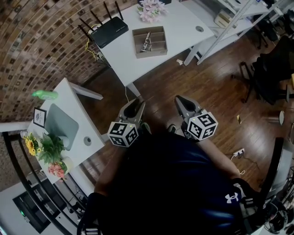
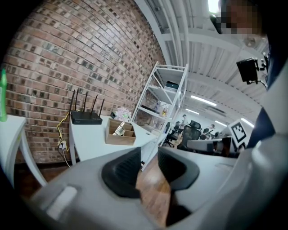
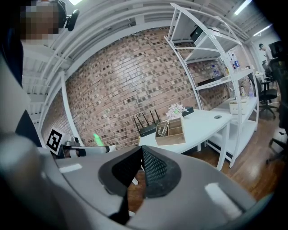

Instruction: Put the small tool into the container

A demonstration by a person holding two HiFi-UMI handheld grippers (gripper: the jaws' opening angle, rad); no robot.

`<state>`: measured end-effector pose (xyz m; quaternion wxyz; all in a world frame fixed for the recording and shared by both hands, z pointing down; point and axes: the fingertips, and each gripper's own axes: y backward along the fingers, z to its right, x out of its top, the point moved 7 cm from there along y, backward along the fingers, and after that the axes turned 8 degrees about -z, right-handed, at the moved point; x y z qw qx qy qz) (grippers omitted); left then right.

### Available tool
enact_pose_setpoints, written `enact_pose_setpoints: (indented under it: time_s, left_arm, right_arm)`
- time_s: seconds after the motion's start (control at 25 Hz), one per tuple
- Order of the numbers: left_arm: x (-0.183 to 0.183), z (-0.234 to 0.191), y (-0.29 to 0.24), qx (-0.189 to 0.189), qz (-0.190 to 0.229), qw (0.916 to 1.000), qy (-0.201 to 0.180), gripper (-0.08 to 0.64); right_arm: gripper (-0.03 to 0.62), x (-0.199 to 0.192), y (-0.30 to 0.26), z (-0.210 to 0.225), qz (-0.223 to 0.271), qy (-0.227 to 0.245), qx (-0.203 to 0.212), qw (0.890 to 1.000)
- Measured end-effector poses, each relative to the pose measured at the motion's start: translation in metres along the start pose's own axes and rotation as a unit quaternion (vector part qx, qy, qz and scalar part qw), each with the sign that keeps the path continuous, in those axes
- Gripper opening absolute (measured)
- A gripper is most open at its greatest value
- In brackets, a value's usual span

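A: Tool status?
B: Small silvery metal tool (image 1: pixel 147 41) lies in the compartmented wooden box (image 1: pixel 151 53) on the white bench (image 1: pixel 183 23) — looks done.
A: Claws?
B: Left claw (image 2: pixel 149 155) apart, empty; right claw (image 3: pixel 141 149) closed, empty — both well away from it.

A black router (image 1: pixel 109 31) and pale artificial flowers (image 1: pixel 150 9) stand on a white counter (image 1: pixel 183 27) near a brick wall (image 1: pixel 36 46), over dark wooden floor (image 1: pixel 216 92).

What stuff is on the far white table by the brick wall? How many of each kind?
Router: 1
Wooden container: 1
Small tool, lying in the container: 1
Bunch of flowers: 1
Total: 4
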<state>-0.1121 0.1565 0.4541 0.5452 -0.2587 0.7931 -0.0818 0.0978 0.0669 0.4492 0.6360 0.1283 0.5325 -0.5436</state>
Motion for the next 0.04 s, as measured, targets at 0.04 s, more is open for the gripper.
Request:
enact_pose_setpoints:
  time_s: [0.04]
  left_arm:
    - [-0.0007, 0.0004, 0.0007, 0.000, -0.001, 1.0000, 0.000, 0.117]
  right_arm:
    - [0.011, -0.0006, 0.0009, -0.0006, 0.000, 0.001, 0.000, 1.000]
